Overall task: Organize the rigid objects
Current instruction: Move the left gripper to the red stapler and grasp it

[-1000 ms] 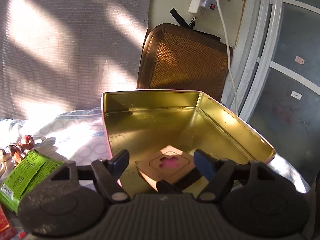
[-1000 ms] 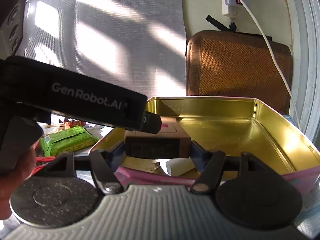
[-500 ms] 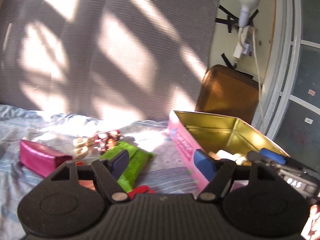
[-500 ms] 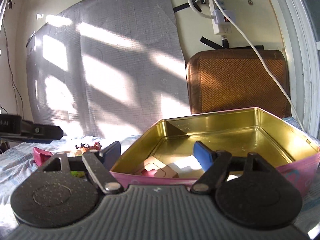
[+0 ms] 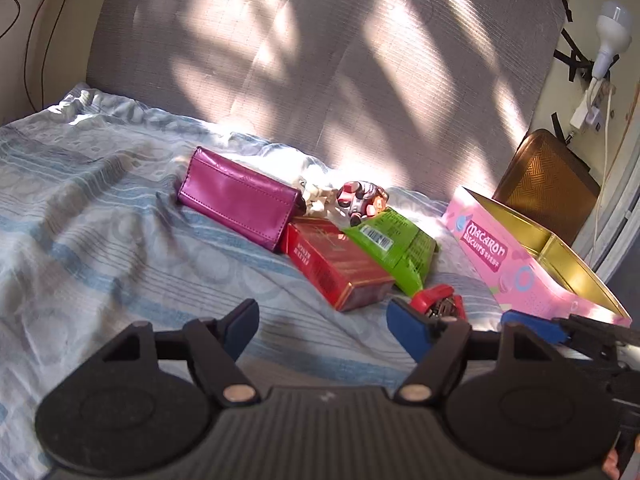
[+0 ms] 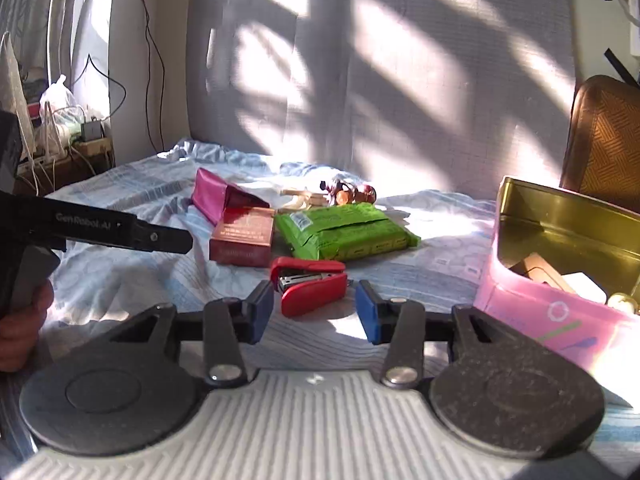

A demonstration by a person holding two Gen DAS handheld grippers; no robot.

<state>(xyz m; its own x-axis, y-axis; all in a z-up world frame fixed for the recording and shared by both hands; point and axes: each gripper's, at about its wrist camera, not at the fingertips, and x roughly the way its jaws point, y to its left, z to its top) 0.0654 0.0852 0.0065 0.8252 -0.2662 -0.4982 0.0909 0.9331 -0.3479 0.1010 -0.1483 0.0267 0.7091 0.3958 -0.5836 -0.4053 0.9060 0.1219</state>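
A pink biscuit tin [image 5: 516, 264] with a gold inside lies open at the right of the bed; it also shows in the right wrist view [image 6: 520, 292], holding a brown box [image 6: 540, 272]. A red stapler [image 6: 312, 286] lies just ahead of my open, empty right gripper [image 6: 316, 312]. My left gripper [image 5: 322, 330] is open and empty, above the sheet in front of a red box [image 5: 340, 268]. Beside it lie a green packet [image 5: 392, 244], a magenta pouch [image 5: 240, 204] and small figurines [image 5: 360, 200].
A blue patterned bedsheet [image 5: 100, 220] covers the bed. A grey padded panel [image 5: 320, 60] stands behind. A brown woven chair back [image 5: 548, 176] is beyond the tin. Cables and a plug strip [image 5: 588, 108] hang at the right wall. Clutter [image 6: 60, 120] sits far left.
Both grippers have pulled out of the tin and swung left toward the loose objects. The right gripper let go of the brown box, which now lies in the tin.
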